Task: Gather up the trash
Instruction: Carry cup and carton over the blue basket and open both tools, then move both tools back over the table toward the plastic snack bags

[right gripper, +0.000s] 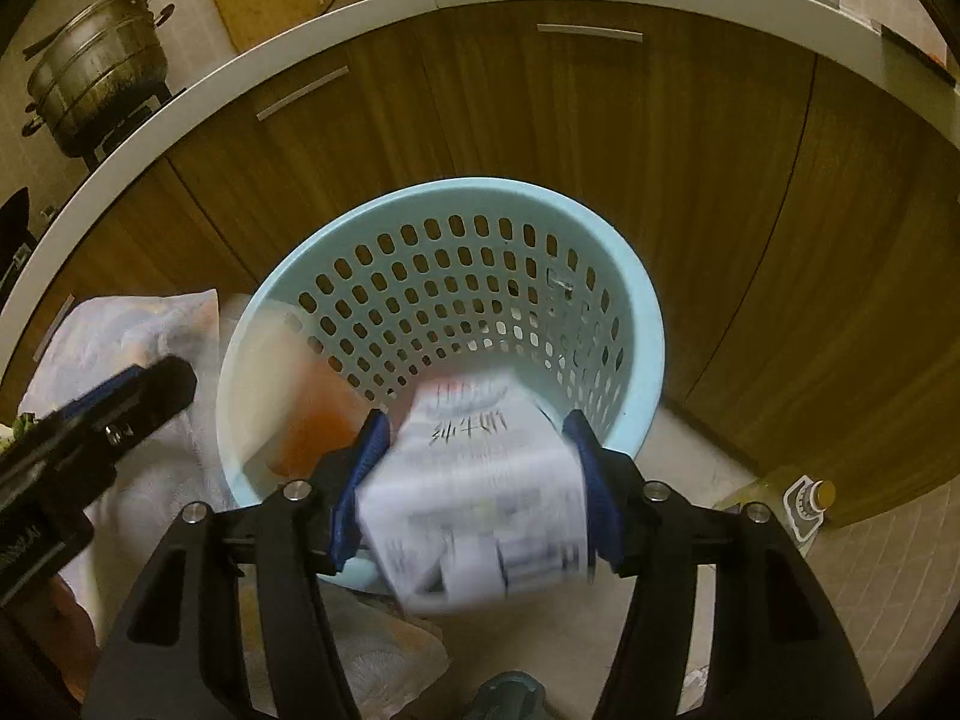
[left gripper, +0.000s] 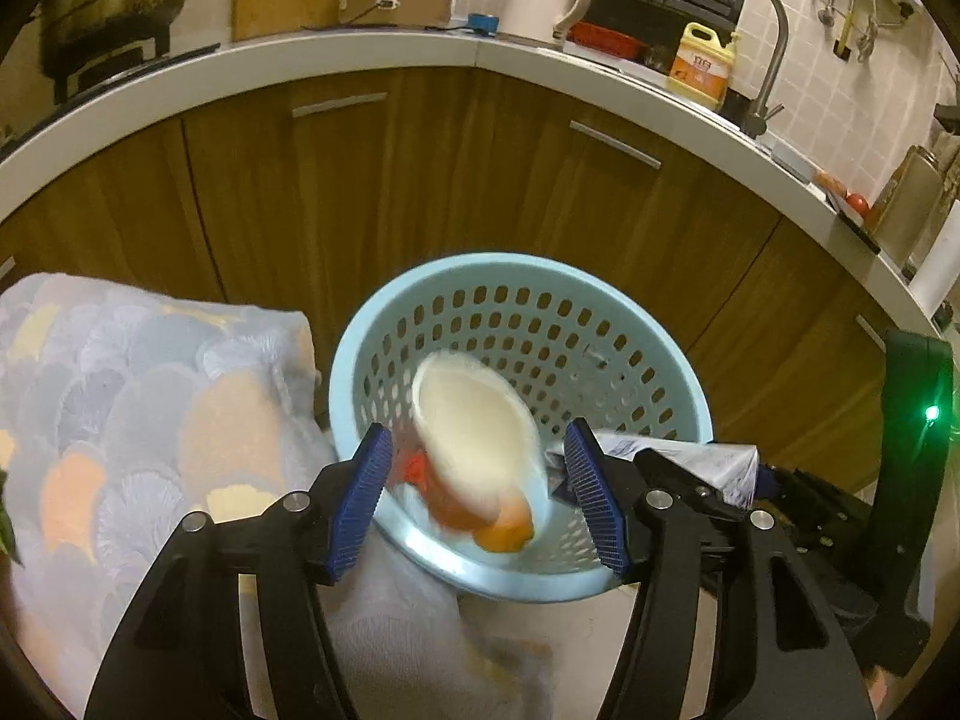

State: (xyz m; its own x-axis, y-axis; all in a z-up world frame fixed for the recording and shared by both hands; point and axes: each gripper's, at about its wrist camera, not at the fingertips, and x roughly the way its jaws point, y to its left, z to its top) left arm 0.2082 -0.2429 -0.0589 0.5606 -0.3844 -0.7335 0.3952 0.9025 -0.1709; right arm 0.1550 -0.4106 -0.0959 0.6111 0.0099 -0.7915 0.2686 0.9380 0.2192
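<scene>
The left gripper stands with its blue ribbed pads wide apart, and the blurred orange paper cup with a cream inside sits loose between them, touching neither, over the mouth of the pale blue perforated plastic basket. The right gripper has its pads against the flat sides of a white printed milk carton, just above the basket's near rim; whether it is still pinched or slipping free I cannot tell through the blur. Both pieces look light and thin-walled, easily crushed, so the flat carton faces and the cup's wall below its rim seem the safest places to hold. Beyond the basket stand brown wooden cabinet doors under a white countertop.
</scene>
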